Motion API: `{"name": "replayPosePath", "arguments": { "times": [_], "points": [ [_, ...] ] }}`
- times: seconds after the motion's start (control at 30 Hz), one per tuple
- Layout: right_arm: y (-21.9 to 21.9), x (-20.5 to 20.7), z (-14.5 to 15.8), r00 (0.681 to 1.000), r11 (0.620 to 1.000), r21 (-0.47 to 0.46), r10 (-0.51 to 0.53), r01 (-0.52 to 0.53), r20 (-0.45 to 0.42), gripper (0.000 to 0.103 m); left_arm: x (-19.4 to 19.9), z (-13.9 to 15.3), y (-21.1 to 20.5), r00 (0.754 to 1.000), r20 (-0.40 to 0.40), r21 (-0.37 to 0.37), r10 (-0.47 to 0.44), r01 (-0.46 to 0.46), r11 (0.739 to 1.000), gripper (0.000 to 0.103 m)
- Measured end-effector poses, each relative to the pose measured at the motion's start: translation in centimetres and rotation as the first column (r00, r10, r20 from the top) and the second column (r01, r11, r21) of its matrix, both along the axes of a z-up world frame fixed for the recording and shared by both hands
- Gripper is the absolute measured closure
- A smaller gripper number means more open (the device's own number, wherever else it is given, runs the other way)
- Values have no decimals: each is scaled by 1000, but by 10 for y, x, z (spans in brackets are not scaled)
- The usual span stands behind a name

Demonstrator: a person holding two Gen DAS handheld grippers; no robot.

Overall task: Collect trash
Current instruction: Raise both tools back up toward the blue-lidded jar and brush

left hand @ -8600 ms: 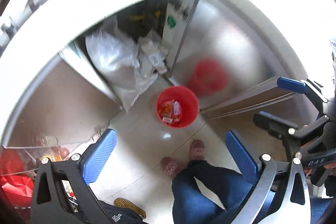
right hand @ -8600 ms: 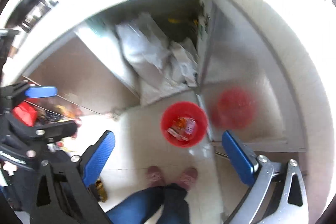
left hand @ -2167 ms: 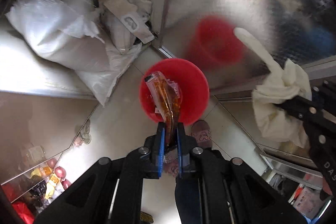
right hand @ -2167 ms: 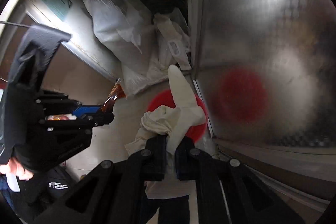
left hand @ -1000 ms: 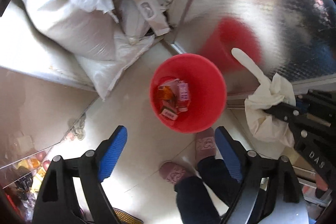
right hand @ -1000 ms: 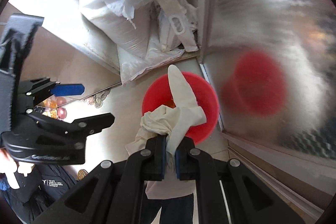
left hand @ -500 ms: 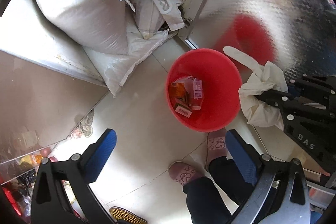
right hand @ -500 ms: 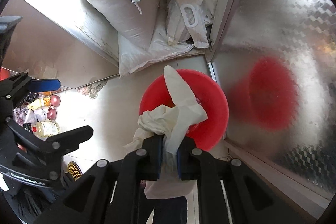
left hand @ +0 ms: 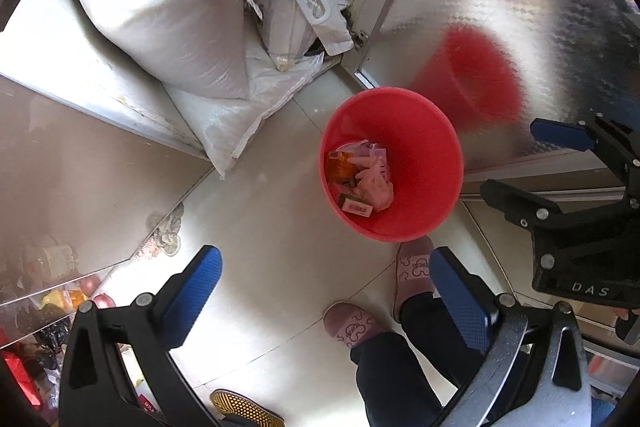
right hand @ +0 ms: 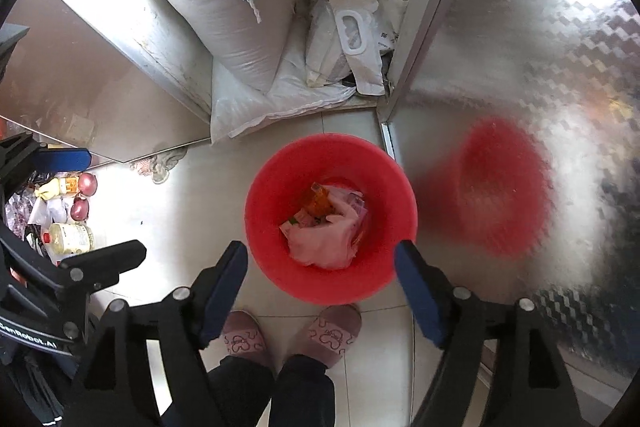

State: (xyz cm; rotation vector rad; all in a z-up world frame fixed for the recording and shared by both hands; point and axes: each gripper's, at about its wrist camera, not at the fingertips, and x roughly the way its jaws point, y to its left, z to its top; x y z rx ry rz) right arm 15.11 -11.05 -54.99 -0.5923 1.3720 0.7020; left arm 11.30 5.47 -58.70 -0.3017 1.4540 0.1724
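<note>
Right wrist view is showing the right gripper [right hand: 320, 281], jaws just opened and empty, hanging directly above the round red plastic bin [right hand: 264, 227] now holding the crumpled pale glove [right hand: 324, 239], nearer it than the wide-open, empty left gripper [left hand: 326, 293].

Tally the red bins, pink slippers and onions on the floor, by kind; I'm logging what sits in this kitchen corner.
red bin: 1 (the red shape on the metal door is its reflection)
pink slippers: 2
onions: 2
Total: 5
</note>
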Motion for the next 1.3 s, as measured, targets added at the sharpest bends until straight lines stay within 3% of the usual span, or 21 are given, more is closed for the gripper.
{"name": "replayPosePath", "arguments": {
  "times": [0.1,0.33,0.43,0.6,0.77,0.83,1.0,1.1,1.3],
  "points": [
    [-2,-5,21,1000,1000,0,10,-10,14,21,-5,29,-2,1000,23,16,-9,8,1000,0],
    [-4,-22,100,997,1000,4,25,-25,68,9,-24,121,2,996,93,38,-2,-2,999,0],
    [-2,-29,141,997,999,20,44,-45,61,8,-35,171,0,991,135,70,2,-12,998,0],
    [2,-38,222,997,998,52,29,-33,78,7,-54,255,-5,979,206,58,5,-17,998,0],
    [5,-53,301,984,995,86,41,-56,174,5,-69,329,-4,966,259,54,22,-37,998,0],
    [3,-57,329,978,992,107,40,-63,203,4,-75,357,-3,956,291,85,22,-49,995,0],
    [3,-61,388,965,987,153,9,-51,261,4,-86,413,2,935,350,95,51,-89,991,0],
    [4,-61,419,958,981,185,-2,-53,285,4,-90,445,3,909,411,79,60,-101,992,0],
    [7,-53,467,934,970,235,-26,-63,358,4,-80,493,0,891,455,157,-3,-77,984,0]
  ]
}}
